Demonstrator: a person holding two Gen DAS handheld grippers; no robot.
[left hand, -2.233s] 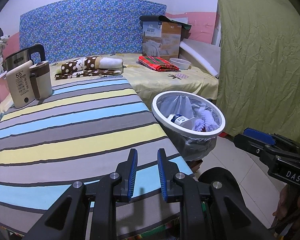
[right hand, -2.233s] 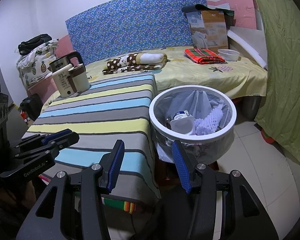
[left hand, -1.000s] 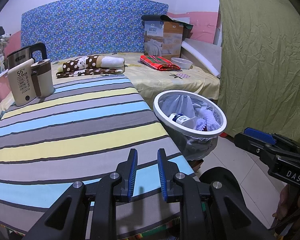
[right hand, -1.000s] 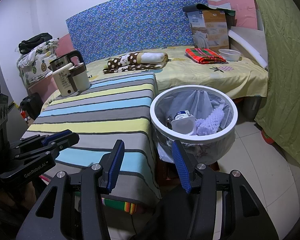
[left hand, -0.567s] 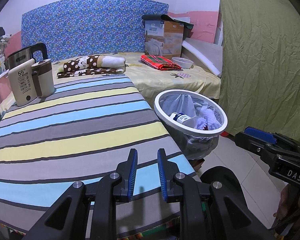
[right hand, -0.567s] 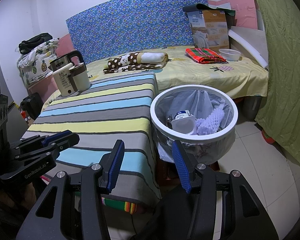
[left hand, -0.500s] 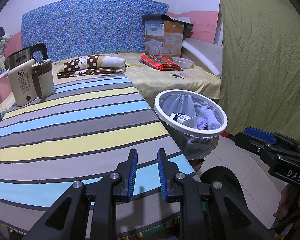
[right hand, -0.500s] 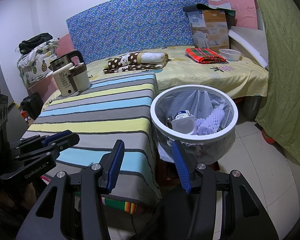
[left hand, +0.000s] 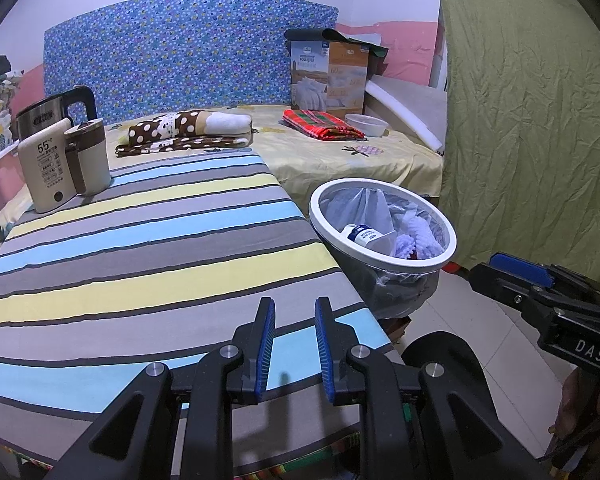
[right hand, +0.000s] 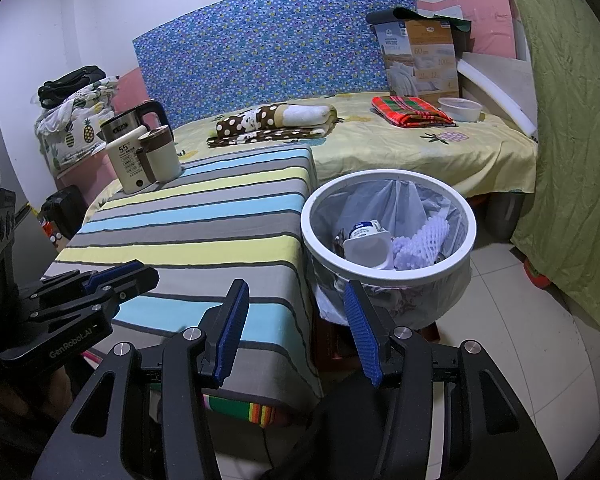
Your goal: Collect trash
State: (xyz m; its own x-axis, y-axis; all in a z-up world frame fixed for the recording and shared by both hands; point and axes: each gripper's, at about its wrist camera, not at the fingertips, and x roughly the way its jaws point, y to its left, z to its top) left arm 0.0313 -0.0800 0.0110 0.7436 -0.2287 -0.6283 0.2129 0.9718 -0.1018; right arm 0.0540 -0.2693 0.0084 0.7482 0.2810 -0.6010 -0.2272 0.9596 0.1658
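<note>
Beside the striped surface (left hand: 148, 248), a white-rimmed trash bin (right hand: 388, 276) lined with a clear bag is holding a white cup (right hand: 370, 250) and foam netting (right hand: 418, 244). Over the surface's near edge, the left hand-held gripper (left hand: 295, 346) is hovering with jaws narrow and empty. The right hand-held gripper (right hand: 296, 328) is hanging wider apart, gripping nothing, just before the bin.

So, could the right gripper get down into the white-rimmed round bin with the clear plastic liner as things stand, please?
Probably yes. The right gripper is open and empty, and the white-rimmed bin stands just ahead of it with its mouth uncovered; nothing lies between them.
</note>
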